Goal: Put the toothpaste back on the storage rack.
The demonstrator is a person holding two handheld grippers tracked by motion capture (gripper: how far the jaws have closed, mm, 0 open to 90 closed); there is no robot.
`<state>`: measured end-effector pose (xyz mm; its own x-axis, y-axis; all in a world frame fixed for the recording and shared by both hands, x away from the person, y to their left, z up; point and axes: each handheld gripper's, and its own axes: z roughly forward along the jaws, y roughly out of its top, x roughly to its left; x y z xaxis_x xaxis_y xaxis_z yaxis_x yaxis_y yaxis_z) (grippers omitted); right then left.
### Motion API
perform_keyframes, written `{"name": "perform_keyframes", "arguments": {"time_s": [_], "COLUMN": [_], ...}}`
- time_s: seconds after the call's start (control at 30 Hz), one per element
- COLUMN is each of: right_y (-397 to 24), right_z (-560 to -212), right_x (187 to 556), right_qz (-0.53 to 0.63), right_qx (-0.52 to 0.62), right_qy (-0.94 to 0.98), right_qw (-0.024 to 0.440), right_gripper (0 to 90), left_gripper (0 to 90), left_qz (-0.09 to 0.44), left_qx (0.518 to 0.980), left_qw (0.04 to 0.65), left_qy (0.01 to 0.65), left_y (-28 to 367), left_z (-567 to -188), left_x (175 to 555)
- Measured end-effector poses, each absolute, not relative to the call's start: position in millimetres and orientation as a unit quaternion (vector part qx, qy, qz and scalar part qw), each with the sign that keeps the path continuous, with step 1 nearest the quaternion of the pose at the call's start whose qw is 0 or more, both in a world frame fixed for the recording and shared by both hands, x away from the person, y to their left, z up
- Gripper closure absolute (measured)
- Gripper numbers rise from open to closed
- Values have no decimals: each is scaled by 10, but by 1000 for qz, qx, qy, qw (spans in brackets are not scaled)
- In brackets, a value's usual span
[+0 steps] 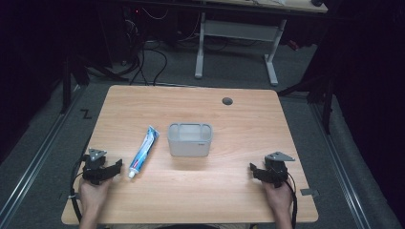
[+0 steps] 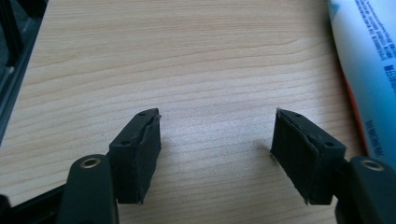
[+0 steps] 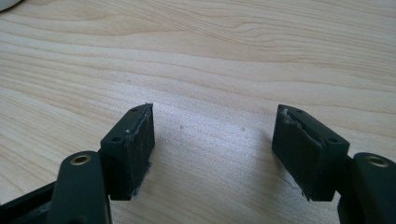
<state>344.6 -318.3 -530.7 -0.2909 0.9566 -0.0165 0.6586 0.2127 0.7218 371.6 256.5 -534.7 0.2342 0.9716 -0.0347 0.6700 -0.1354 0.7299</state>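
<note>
Near the front-left corner of the wooden table (image 1: 248,119), the left gripper (image 1: 116,168) is resting low over the wood, jaws standing wide apart with nothing between them. In the left gripper view its own jaws are framing bare wood grain, and the toothpaste tube (image 2: 369,70) is lying just beside the right-hand pad (image 2: 299,154), apart from it by a narrow strip of table. In the high view the tube is lying flat, cap end toward the person, slanting up and away toward the grey bin (image 1: 189,140), just beside it but probably not touching; the gap is hard to judge at this resolution.

Right gripper (image 1: 253,169) is sitting near the front-right of the table, well apart from bin and tube, jaws likewise spread over bare wood.

Judgement: the left gripper is sitting closest to the tube with jaws pre-opened, so a grasp of the tube is likely the step in hand, with the open-topped bin beside it as the probable destination. The right gripper is placed clear, probably held in reserve.
</note>
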Motion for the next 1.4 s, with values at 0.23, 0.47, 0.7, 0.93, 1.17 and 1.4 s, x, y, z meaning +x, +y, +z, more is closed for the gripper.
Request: {"name": "perform_keyframes", "arguments": {"time_s": [0.23, 0.47, 0.7, 0.93, 1.17, 1.4], "right_y": [-3182, -3181, -3182, -3182, -3181, -3181], "right_z": [-5307, -5307, -5306, -5306, -5306, -5307], "right_x": [3443, 3440, 3438, 3438, 3438, 3438], "right_qz": [310, 310, 310, 310, 310, 311], "right_qx": [545, 546, 545, 545, 545, 545], "right_qy": [741, 741, 742, 742, 741, 741], "right_qw": [240, 239, 239, 239, 239, 239], "right_gripper": [298, 298, 298, 298, 298, 298], "left_gripper": [388, 390, 386, 398, 385, 382], "left_qz": [222, 215, 211, 214, 211, 203], "left_qx": [714, 720, 720, 732, 741, 757], "left_qw": [340, 349, 365, 370, 374, 372], "left_qy": [571, 560, 551, 531, 516, 496], "left_y": [2574, 2551, 2534, 2462, 2373, 2246], "left_z": [-5278, -5179, -5097, -5005, -4907, -4817], "left_x": [3661, 3606, 3538, 3467, 3435, 3439]}}
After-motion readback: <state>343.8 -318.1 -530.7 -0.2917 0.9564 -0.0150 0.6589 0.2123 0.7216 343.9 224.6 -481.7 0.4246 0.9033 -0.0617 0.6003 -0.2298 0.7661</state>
